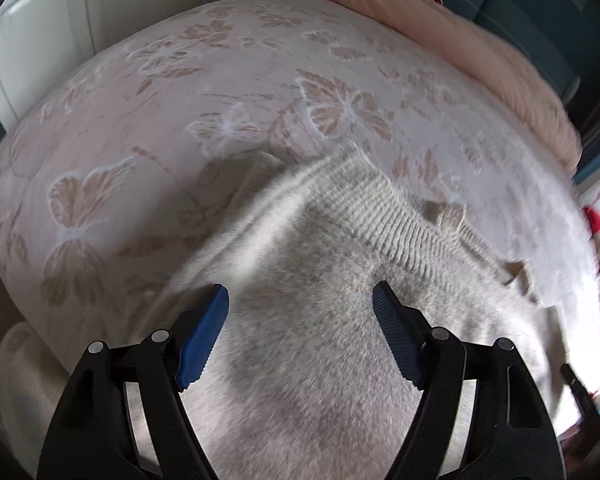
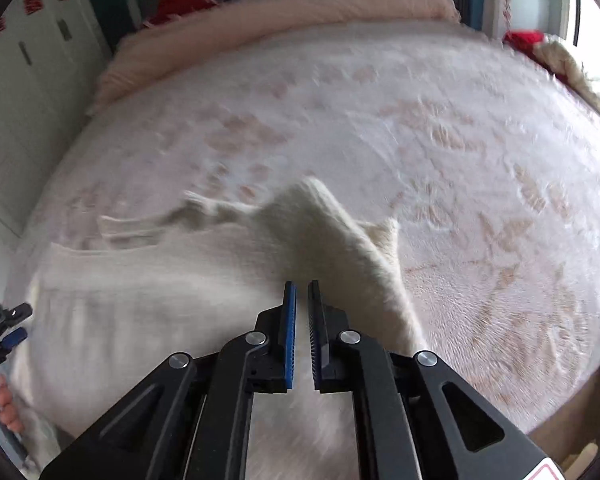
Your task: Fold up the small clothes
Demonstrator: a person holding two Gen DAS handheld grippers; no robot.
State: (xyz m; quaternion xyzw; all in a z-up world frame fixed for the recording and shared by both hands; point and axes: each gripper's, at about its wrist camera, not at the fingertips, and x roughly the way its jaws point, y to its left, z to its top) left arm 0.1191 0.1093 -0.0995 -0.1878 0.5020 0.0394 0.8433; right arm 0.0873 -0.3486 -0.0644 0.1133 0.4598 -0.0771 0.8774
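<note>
**Cream knit, spreading across the bed**

Cream and fuzzy, lying flat over the near half of the bed (image 1: 220, 100), partly blurred by motion: showing here as the sweater (image 1: 300, 360), with a ribbed band (image 1: 380, 208) running along its far edge. Resting on a pale bedspread patterned with tan butterflies and leaves. Bunching into small tan-edged folds just beside the right end of that band.

Hovering the left gripper (image 1: 300, 296) low over the sweater's middle, holding the jaws wide apart, gripping nothing. Showing blue ridged pads (image 1: 204, 340) on black arms, with plain knit filling the gap between them.

Looking from the right wrist: bringing the right gripper (image 2: 302, 284) against a raised fold of the sweater (image 2: 160, 300), with the jaws drawn almost together and only a thin slit between the pads. Appearing to be pinching that fold, which is rising from the tips to a peak and sloping away toward the bed (image 2: 460, 160). Leaving the rest of the knit spread out to the left.

Catching the left gripper (image 2: 8, 328) again at the far left edge of this view, with a hand (image 2: 4, 400) below it, just beside the sweater's left side.

Lying heaped along the far side of the bed: a pink blanket (image 2: 300, 4). Standing to the left: white cupboard doors (image 2: 28, 80).
</note>
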